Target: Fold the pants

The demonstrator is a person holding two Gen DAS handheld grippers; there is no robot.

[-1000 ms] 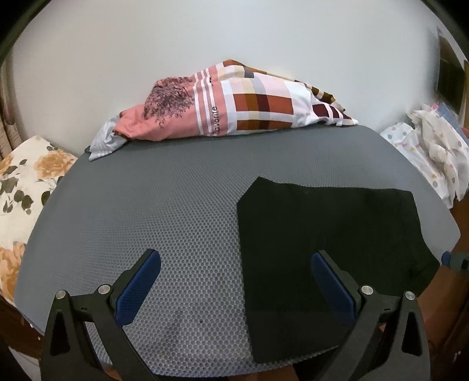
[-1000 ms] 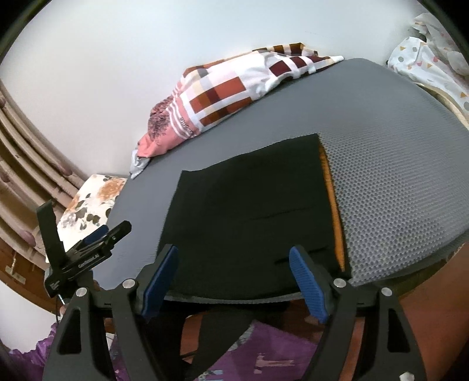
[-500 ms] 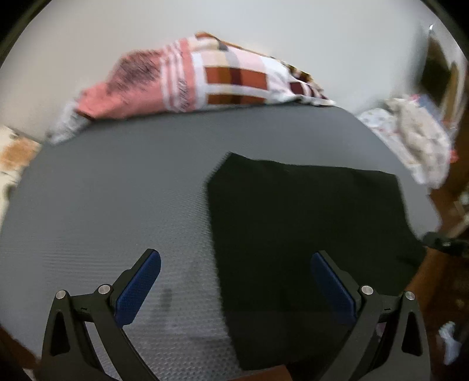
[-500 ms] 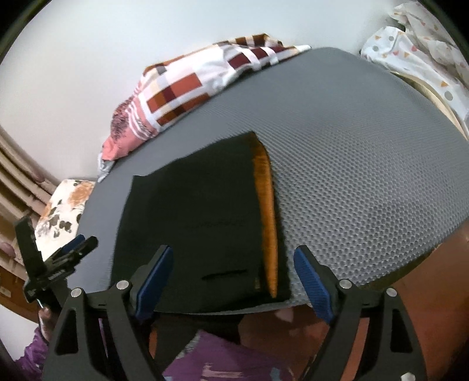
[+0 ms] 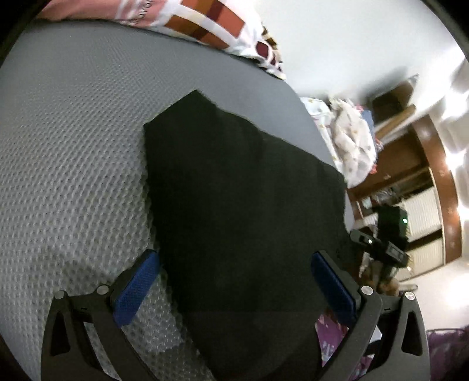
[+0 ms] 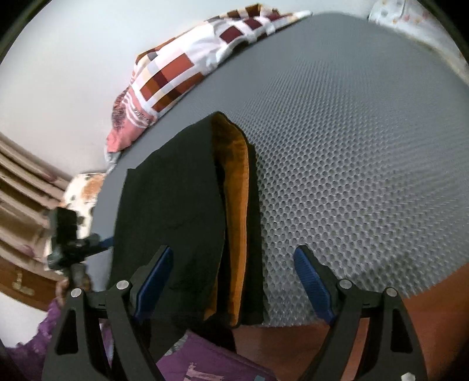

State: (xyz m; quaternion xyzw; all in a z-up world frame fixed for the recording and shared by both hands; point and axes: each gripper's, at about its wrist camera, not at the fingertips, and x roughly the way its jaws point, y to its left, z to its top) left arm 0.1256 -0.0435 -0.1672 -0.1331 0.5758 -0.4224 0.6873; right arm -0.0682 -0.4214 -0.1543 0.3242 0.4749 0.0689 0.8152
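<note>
Grey honeycomb matting covers the bench in front of you, with a white wall behind it and a checked pillow lying along the far edge.

From your left wrist view, the black pants lie flat on the mat, folded into a broad dark panel whose near end runs up to the front edge of the bench. Your left gripper hovers low over that near end with its fingers spread wide and nothing between them; one blue pad sits over the mat just beside the pants' left edge, the other over their right side. A heap of pale patterned laundry sits past the bench's right end, and your other gripper shows small and blurred there, off the bench edge.

From your right wrist view, the same pants show an orange lining along their right-hand edge, where the layers gape a little. The near end hangs slightly over the bench's front edge. Your right gripper is held over that end, fingers wide apart and gripping nothing; the orange edge lies between them. The checked pillow rests at the far left of the mat. Purple fabric shows below the bench edge.
</note>
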